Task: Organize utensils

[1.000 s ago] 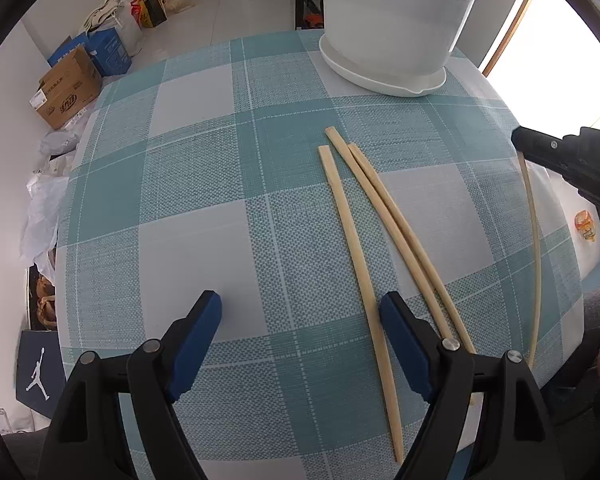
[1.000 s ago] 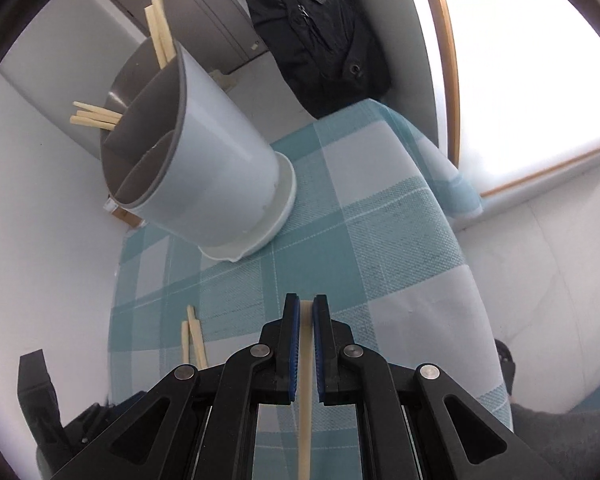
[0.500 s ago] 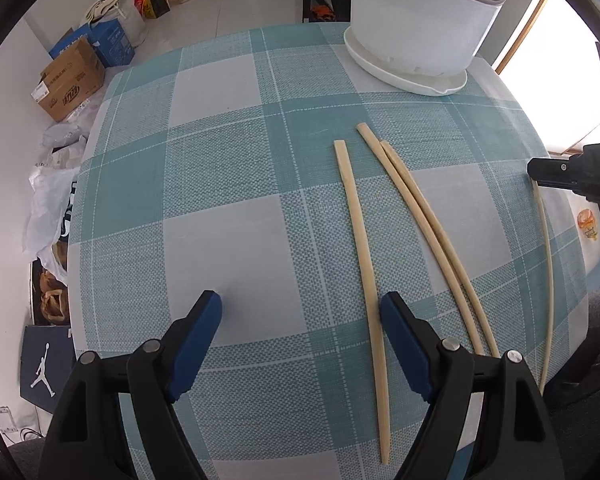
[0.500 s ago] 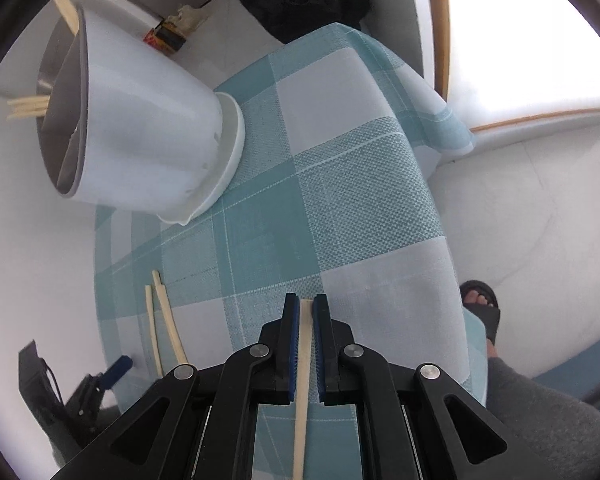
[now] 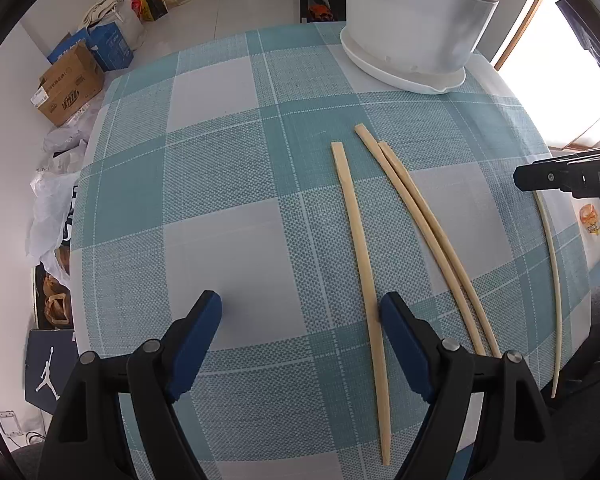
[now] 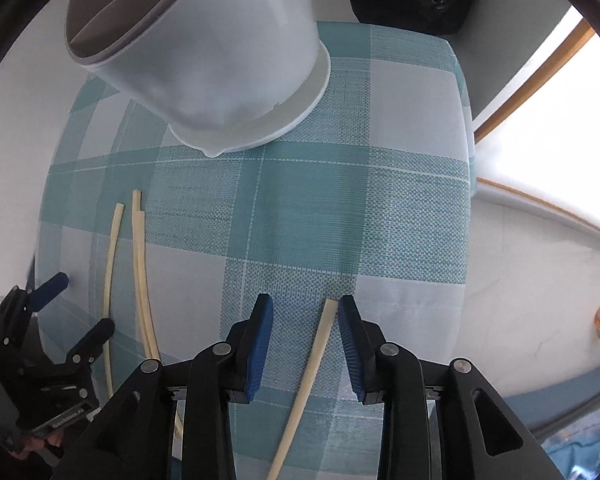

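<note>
1. Your right gripper (image 6: 304, 316) points down at the bench (image 6: 400, 200) and its jaws are opening. One chopstick (image 6: 314, 354) lies between them, close against the right-hand pad and clear of the left one, so it is loose, not clamped. In the left wrist view this same stick runs along the bench's right edge.
2. Your left gripper (image 5: 300, 312) hangs over the cloth with its jaws spread wide and nothing held. A single chopstick (image 5: 362, 264) passes just inside its right-hand pad.
3. Two more chopsticks (image 5: 424, 224) lie side by side, touching along most of their length, between the single one and the edge stick.
4. Judging by their look, the sticks are light, thin, stiff and smooth. They will likely roll or pivot if pinched near a tip. Take one around its middle or toward the thicker squared end, pads flat on its broad sides.
5. They lie flat on woven cloth, so the pads probably have to press down to the fabric to get under the edges. The touching pair may come up together; separate them first.
6. The white utensil holder (image 5: 416, 28) stands on its saucer at the far end, apart from the sticks.
7. Nothing lies between sticks and holder. Mind the tall rim, and the two grippers crowding each other near the right edge.
</note>
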